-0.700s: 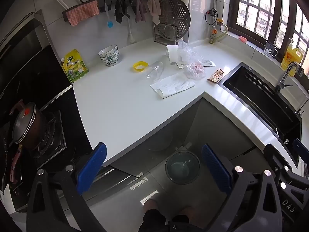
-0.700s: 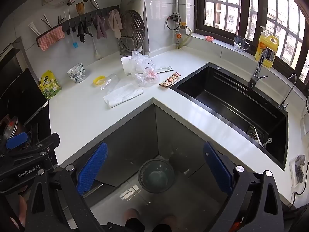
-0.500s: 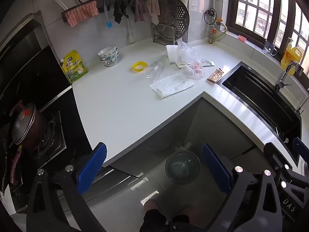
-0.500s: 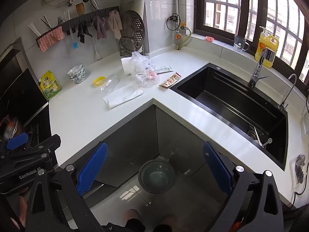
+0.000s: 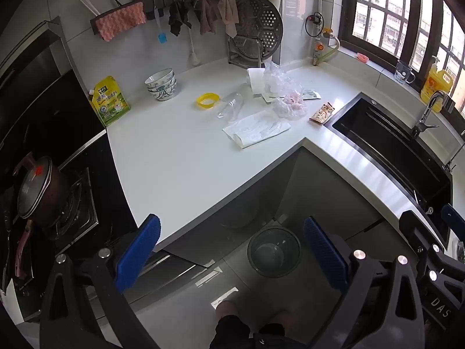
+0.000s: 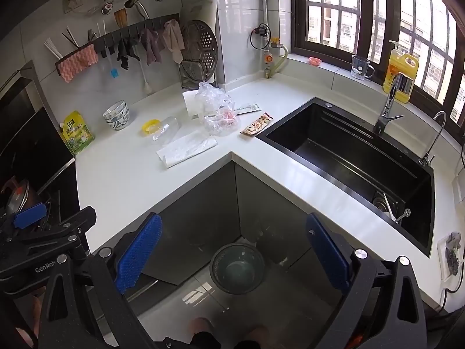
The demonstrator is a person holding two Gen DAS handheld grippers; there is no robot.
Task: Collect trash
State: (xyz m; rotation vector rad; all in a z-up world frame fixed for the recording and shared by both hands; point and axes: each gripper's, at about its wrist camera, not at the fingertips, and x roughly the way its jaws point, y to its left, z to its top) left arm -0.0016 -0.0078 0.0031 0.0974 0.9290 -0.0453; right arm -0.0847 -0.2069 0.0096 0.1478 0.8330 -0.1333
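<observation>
Hovering, left tongs (image 5: 229, 257) spread wide, empty, well short of worktop (image 5: 180, 157). Trash cluster ahead, up-right: clear bottle (image 5: 230, 107), flat wrapper (image 5: 257, 128) long axis left-right, snack packet (image 5: 322, 112). Right tongs (image 6: 232, 257) spread, empty, similarly far. Bin (image 6: 237, 267) on floor below.

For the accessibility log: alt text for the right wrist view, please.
The open right tool hangs above a bin on the floor, holding nothing. On the counter beyond lie a wrapper, plastic bags, a bottle and paper, beside a sink.
</observation>
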